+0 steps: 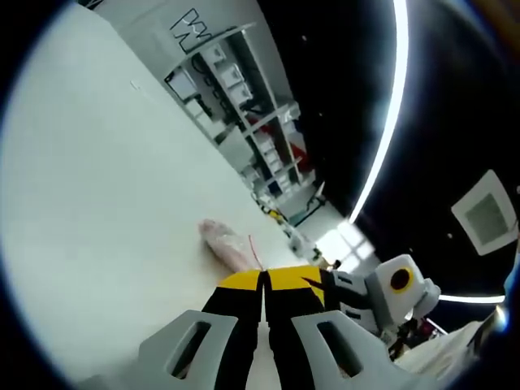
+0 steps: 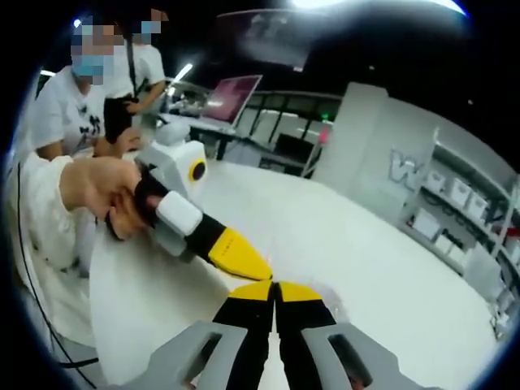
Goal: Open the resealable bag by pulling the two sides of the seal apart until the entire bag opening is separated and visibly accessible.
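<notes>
A: Clear, crinkled plastic, item one: the resealable bag (image 1: 231,245), with something pinkish inside, lay on the smooth white table (image 1: 106,187) in the left gripper view. Its long axis ran from the left gripper (image 1: 265,280) away up-left across the tabletop. A thin red line marked the end nearest the tips.

B: Jaw state, left?

A: Yellow-tipped black jaws on grey mounts, pressed together with no visible gap. The bag's near end met them at the tips, though whether film was actually pinched could not be told.

B: And the right gripper (image 2: 275,290)?

A: Same build, jaws also pressed together. In the right gripper view the left gripper's yellow wedge tip came in from the left, almost touching the right tips. Only a faint glossy patch of the bag (image 2: 329,299) showed just beside them, too hidden to read a grip.

B: Holder?

A: A person's hand (image 2: 101,191) wrapped around the left gripper's white body, white sleeve behind it.

B: Surroundings?

A: Open white shelving (image 1: 244,106) with boxes past the table's far edge; a laptop (image 2: 231,97) with a pinkish screen on a far desk; two people in white shirts (image 2: 65,97) standing by. Nothing lay between the grippers and the bag.
</notes>
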Demonstrator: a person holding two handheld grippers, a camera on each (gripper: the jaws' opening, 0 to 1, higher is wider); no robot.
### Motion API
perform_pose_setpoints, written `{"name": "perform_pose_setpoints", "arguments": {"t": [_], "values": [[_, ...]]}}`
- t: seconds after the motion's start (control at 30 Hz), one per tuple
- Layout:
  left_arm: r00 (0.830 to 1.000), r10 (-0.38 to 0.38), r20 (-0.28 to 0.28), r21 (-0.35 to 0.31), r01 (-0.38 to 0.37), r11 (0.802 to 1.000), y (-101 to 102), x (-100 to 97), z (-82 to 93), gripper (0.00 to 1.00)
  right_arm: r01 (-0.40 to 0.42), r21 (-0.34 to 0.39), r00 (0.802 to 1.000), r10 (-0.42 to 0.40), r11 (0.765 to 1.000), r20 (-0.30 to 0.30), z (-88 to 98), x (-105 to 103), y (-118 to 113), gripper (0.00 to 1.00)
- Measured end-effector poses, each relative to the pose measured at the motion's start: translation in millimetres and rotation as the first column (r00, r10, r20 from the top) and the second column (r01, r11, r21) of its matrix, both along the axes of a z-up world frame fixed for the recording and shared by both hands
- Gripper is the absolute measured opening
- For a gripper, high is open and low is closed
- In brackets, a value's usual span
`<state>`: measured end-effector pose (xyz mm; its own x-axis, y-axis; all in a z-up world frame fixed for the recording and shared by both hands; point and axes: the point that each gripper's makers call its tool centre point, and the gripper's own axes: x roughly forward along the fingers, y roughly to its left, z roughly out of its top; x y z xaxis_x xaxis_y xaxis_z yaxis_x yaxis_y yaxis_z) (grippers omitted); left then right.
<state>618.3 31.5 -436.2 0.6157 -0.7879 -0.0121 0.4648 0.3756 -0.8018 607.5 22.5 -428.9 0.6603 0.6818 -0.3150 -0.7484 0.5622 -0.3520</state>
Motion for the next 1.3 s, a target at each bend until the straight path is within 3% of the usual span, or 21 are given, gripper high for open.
{"name": "perform_pose_setpoints", "arguments": {"t": [0.77,0.9,1.3], "values": [[1.0,0.0,-0.028,-0.013,0.0,1.0,0.3,2.6,-2.2,0.02,0.006,-0.04,0.999,-0.005,0.999,0.047,0.6,0.1,2.6,0.0],[1.0,0.007,0.009,-0.004,-0.007,1.0,1.2,2.2,1.8,0.01,0.007,-0.029,0.999,-0.005,1.0,0.049,1.4,-0.2,2.3,0.0],[1.0,0.007,0.011,0.011,-0.007,1.0,0.3,0.7,-0.5,0.01,0.018,-0.051,0.997,-0.014,0.999,0.082,1.0,0.8,1.0,0.0]]}}
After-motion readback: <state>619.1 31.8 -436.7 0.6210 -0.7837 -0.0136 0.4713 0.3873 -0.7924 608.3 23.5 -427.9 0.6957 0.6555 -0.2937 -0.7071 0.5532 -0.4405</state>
